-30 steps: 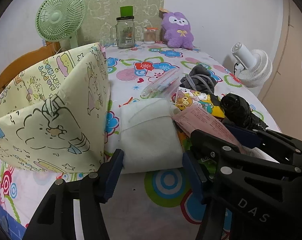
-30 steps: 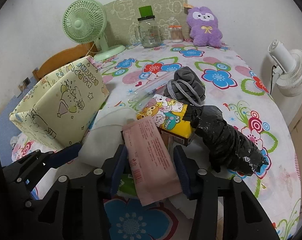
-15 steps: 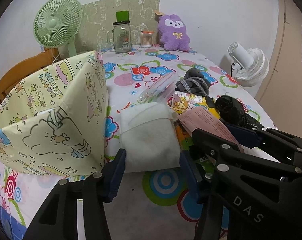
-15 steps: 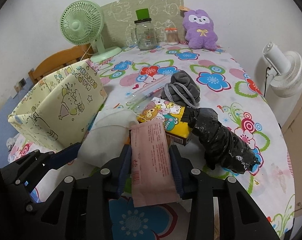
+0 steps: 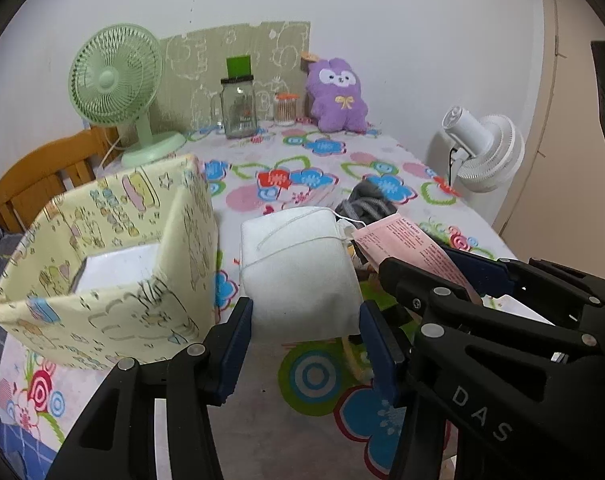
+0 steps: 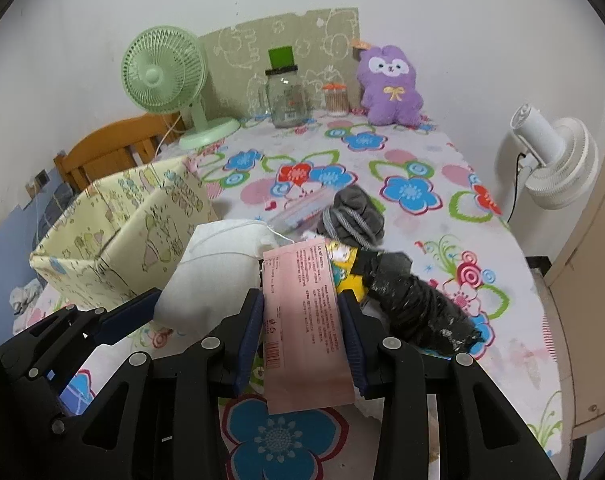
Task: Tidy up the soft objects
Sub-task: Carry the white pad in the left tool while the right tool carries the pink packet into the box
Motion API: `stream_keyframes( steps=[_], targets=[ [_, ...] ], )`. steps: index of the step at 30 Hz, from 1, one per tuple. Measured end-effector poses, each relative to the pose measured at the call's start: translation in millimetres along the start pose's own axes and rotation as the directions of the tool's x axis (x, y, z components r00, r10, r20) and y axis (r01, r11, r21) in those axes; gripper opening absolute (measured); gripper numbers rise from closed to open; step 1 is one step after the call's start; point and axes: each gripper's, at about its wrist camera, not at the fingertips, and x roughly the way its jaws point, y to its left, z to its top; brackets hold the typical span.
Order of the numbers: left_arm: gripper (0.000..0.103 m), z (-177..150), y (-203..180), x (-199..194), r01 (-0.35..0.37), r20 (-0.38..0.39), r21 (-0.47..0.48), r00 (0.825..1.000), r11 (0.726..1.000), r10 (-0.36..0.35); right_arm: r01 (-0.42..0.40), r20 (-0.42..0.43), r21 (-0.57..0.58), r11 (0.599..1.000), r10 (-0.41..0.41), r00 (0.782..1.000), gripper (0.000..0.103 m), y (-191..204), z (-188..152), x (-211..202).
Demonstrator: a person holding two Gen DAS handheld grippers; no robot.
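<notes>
My left gripper [image 5: 304, 344] is shut on a white soft pouch [image 5: 298, 272] with a thin cord and holds it lifted above the table, just right of a yellow cartoon-print fabric box [image 5: 102, 264]. My right gripper [image 6: 302, 336] is shut on a pink flat packet [image 6: 302, 320], also lifted. The pouch shows in the right wrist view [image 6: 214, 272] to the left of the packet. The packet shows in the left wrist view [image 5: 410, 244] at the right. The fabric box [image 6: 126, 236] stands open at the left.
On the flowered tablecloth [image 6: 422, 200] lie a grey drawstring bag [image 6: 354, 216], a black wrapped bundle [image 6: 418, 304], a yellow cartoon pack [image 6: 342, 260] and a clear pouch [image 6: 298, 208]. At the back stand a green fan [image 6: 162, 76], a glass jar [image 6: 286, 96] and a purple plush [image 6: 390, 88]. A white fan [image 6: 554, 164] stands at the right.
Both grippers have risen from the table. The left one has closed on the white pouch and lifted it. The right one has lifted the pink packet.
</notes>
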Motion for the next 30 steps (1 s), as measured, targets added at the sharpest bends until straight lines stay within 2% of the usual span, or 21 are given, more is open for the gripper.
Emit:
stream_keyframes(
  steps=[18,30],
  targets=[
    [0.056,33,-3,-35,0.016,0.063,0.020,0.998,1.000,-0.017,0.043,0.076,-0.004,0.999,-0.043,0.996,0.042,5,30,-46],
    [0.056,49,13,-45,0.010,0.077,0.012,0.997,1.000,-0.011,0.044,0.097,-0.013,0.999,-0.042,0.994,0.042,22,51,-52]
  ],
)
